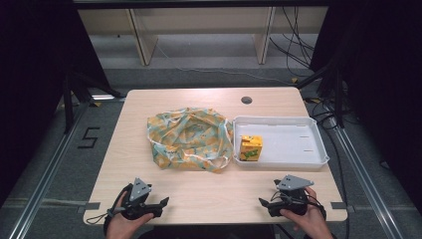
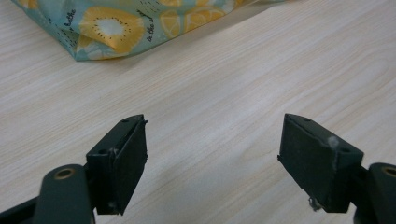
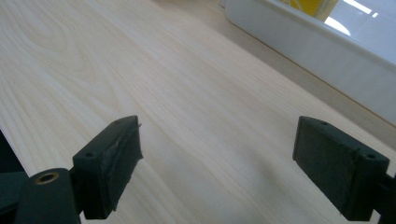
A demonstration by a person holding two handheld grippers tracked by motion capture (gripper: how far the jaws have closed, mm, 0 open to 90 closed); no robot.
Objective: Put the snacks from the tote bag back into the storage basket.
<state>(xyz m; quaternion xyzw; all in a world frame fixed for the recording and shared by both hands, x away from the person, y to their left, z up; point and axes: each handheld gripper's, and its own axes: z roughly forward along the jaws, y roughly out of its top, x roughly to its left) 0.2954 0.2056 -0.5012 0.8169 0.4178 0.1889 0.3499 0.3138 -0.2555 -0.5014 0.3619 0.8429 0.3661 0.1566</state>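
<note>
A crumpled cloth bag printed with orange and yellow fruit slices lies in the middle of the wooden table; its near corner reaches into the top of the left gripper view. To its right a white tray holds a small yellow juice carton, standing at the tray's left end. My left gripper rests near the front left edge, jaws wide open and empty. My right gripper sits at the front right, open too, with the white tray's wall ahead of it.
A round cable hole is set in the table's far edge. Cables trail on the floor at the back right. Bare wood lies between the two grippers and in front of the bag.
</note>
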